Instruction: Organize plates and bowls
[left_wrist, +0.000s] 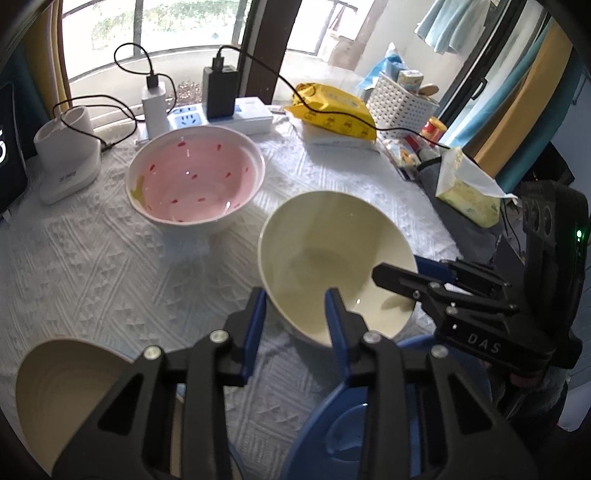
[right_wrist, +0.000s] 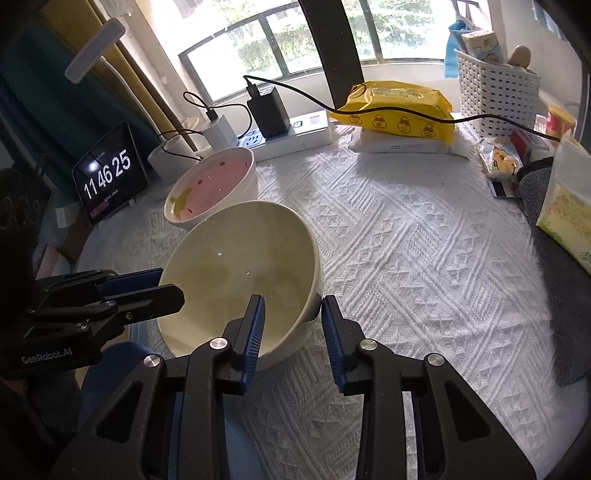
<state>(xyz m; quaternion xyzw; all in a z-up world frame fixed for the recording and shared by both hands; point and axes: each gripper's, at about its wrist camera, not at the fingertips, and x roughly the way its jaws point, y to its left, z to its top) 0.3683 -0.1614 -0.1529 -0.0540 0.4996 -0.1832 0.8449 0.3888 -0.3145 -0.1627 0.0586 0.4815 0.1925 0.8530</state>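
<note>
Cream bowl (left_wrist: 332, 266) sits tilted on the desk (left_wrist: 110, 266), in front of the pink bowl (left_wrist: 195, 173). Left gripper (left_wrist: 295, 325) straddles its near-left rim, one pad inside, one outside; right gripper (right_wrist: 291, 332) does the same on the right rim. Both sets of jaws are partly spread, and I can't tell whether the pads press the wall. Only the left wrist view shows a tan bowl (left_wrist: 66, 387) bottom left and a blue plate (left_wrist: 332, 435) under the gripper. Only the right wrist view shows the clock display (right_wrist: 109, 173) reading 11 46 25.
</note>
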